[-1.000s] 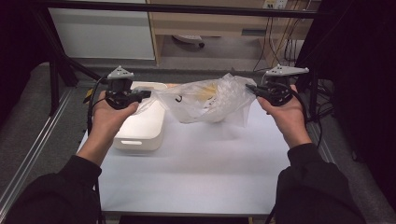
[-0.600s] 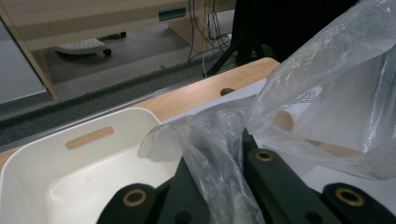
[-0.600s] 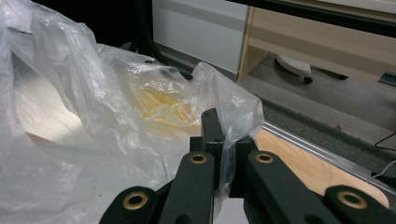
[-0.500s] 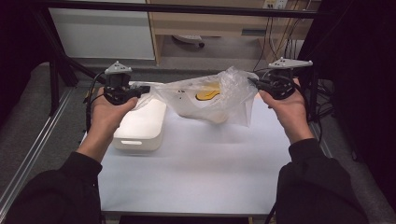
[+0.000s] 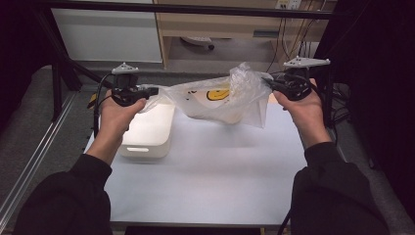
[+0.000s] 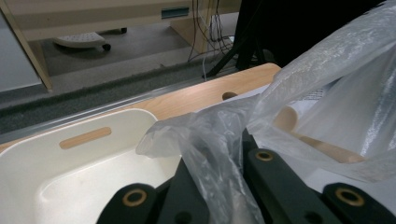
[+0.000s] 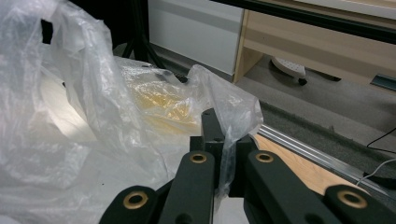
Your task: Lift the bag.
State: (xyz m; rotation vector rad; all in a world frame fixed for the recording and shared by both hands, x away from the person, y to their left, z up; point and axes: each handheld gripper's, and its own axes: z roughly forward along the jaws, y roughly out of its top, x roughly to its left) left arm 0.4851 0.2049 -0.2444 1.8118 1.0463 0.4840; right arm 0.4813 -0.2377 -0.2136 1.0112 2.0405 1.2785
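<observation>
Above the table [image 5: 205, 186], the plastic bag [image 5: 220, 100] has been lifted higher, pinched between left gripper [image 5: 152, 91] and right gripper [image 5: 268, 82], seemingly ready for moving.

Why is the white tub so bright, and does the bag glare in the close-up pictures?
High view: light hits the white tub, washing out its inside; surroundings fall dark. Left gripper view: the plastic bag shows shiny streaks. Right gripper view: the bag glows white at left, details lost.

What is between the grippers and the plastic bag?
Nothing is. The left hand-held gripper and the right hand-held gripper each already pinch an edge of the plastic bag, holding it stretched above the table. The white bin sits below the bag's left end, not touching it.
</observation>
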